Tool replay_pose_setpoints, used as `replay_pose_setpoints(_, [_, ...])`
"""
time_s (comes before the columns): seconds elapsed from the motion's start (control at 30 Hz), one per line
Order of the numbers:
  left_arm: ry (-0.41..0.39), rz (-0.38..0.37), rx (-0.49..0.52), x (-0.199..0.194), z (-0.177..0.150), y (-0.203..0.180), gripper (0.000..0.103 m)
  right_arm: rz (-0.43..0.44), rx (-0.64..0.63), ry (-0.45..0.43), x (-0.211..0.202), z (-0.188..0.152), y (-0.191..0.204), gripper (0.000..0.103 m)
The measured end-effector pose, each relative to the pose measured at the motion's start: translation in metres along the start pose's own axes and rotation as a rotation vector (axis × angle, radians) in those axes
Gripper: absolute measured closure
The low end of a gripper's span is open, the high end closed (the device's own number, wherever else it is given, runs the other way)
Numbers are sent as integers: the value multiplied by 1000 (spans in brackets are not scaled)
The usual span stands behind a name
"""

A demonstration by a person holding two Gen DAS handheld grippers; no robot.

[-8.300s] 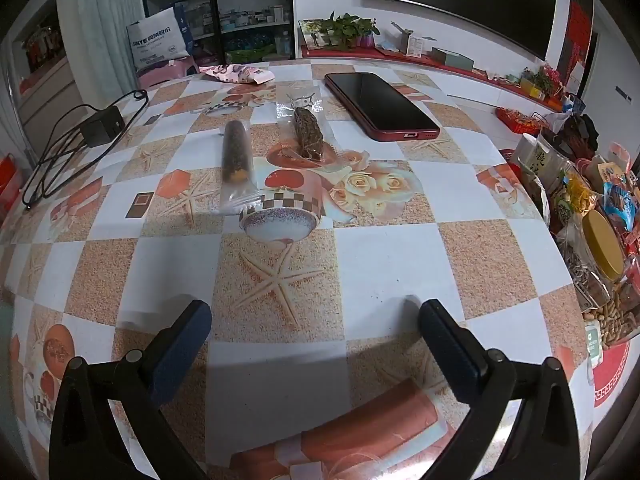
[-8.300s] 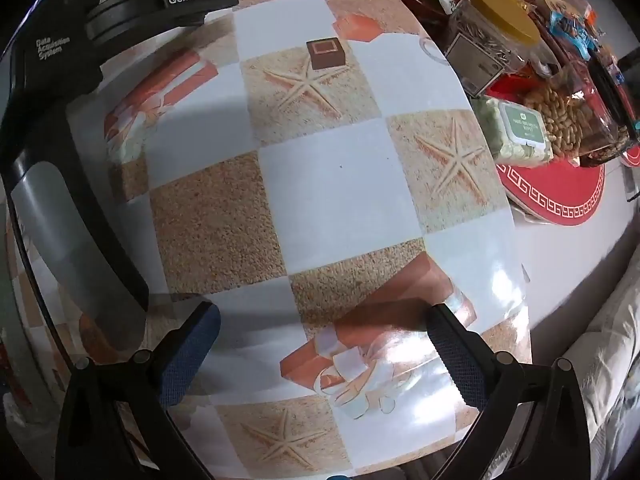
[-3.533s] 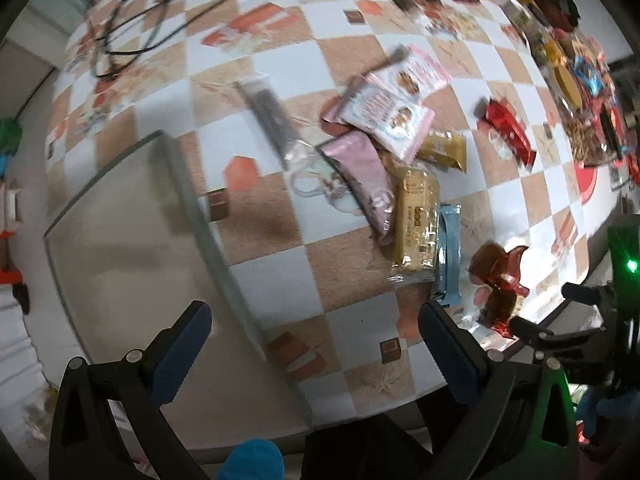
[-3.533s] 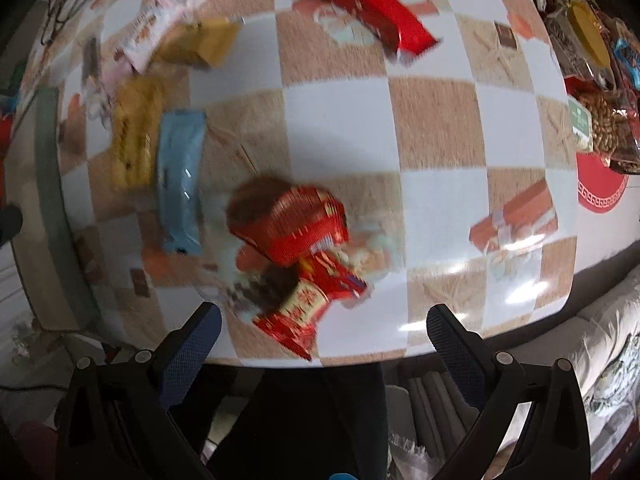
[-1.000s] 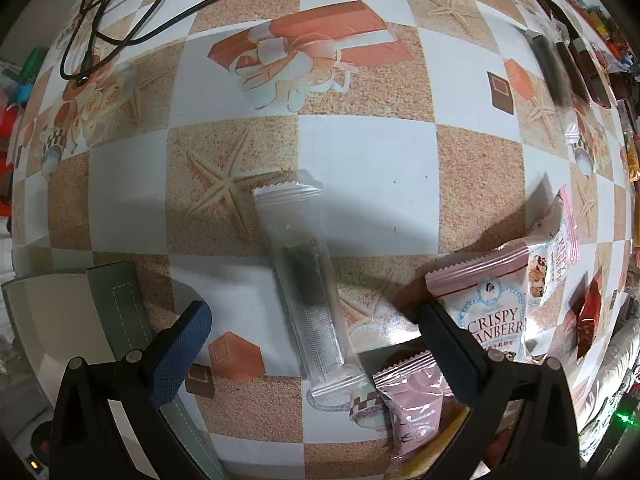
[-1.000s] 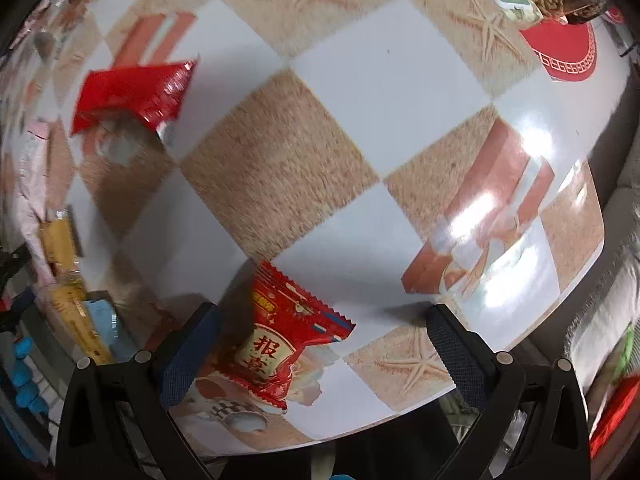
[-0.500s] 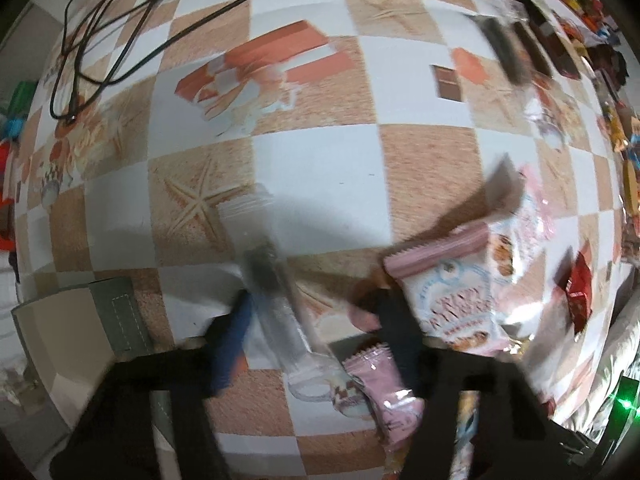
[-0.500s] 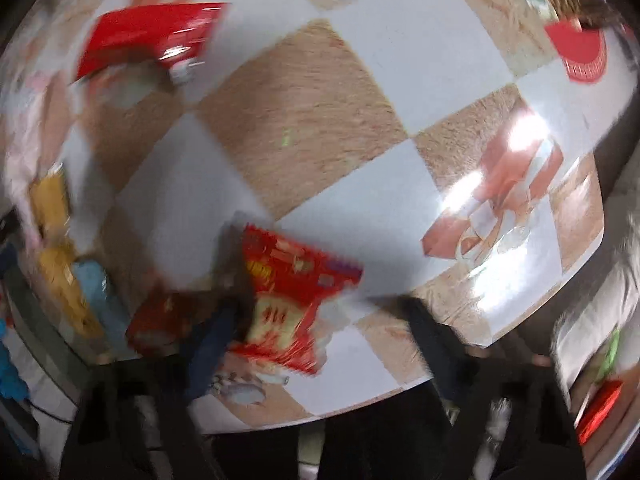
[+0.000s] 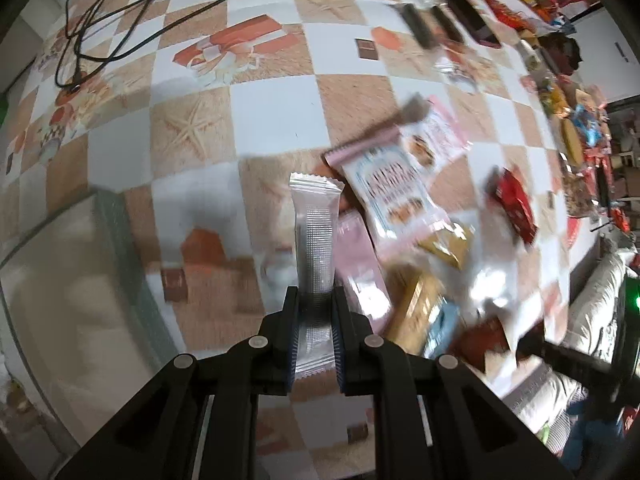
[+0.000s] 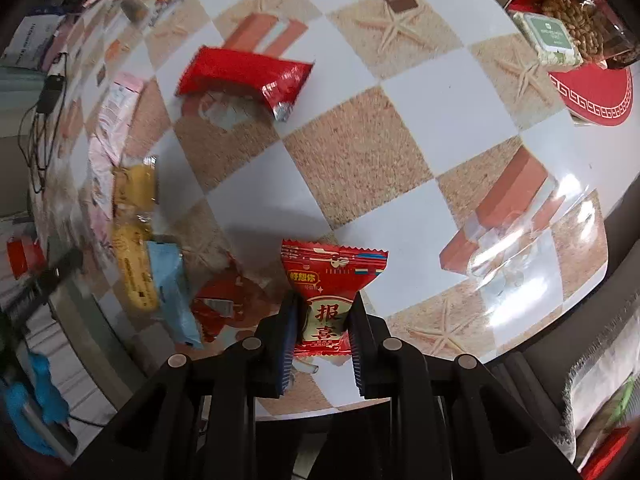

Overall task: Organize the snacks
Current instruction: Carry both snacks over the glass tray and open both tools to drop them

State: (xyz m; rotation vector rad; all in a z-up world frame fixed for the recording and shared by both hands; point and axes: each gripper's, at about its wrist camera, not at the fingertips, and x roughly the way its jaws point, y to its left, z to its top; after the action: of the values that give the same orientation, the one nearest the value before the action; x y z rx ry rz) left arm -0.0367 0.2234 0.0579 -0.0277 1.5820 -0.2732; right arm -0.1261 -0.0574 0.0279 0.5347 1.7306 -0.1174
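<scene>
My left gripper [image 9: 314, 300] is shut on a long clear wrapper bar [image 9: 314, 236] and holds it lifted above the checked tablecloth [image 9: 192, 132]. Beneath it lie a pink-and-white cracker bag [image 9: 394, 184], a pink packet [image 9: 358, 260], a yellow bar [image 9: 414, 304] and a red packet [image 9: 516, 204]. My right gripper [image 10: 322, 312] is shut on a red candy packet with gold characters [image 10: 330, 284], raised off the table. On the table in the right wrist view are a long red wrapper [image 10: 244, 74], a yellow bar [image 10: 134, 248], a light blue packet [image 10: 172, 292] and a crumpled red packet [image 10: 224, 300].
A glass-topped surface [image 9: 60, 280] sits at the lower left beside the table. A black charger and cable [image 9: 120, 8] lie at the far left, a dark phone [image 9: 464, 8] and dark bars at the far end. Nut bags [image 10: 580, 20] and a red mat [image 10: 596, 96] crowd the right edge.
Both grippers went from wide open to shut. The left one closed on the clear wrapper bar and lifted it; the right one closed on the red candy packet and raised it off the table.
</scene>
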Motion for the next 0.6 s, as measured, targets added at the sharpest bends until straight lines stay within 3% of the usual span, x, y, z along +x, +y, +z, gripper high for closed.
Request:
replay_pose_setpoints(0.17, [-33,-21,-5,-24,-28,6,87,27,-17,-20,-18,-6,4,78])
replay_pose_setpoints(0.27, [-58,-17,-2,-44,-22,17,87,30,-53,-41,-27,-7,13,78])
replay_pose_setpoints(0.6, [-115,8,-90,-70,-59,59,87,24,-271,-67,-44,1,99,78])
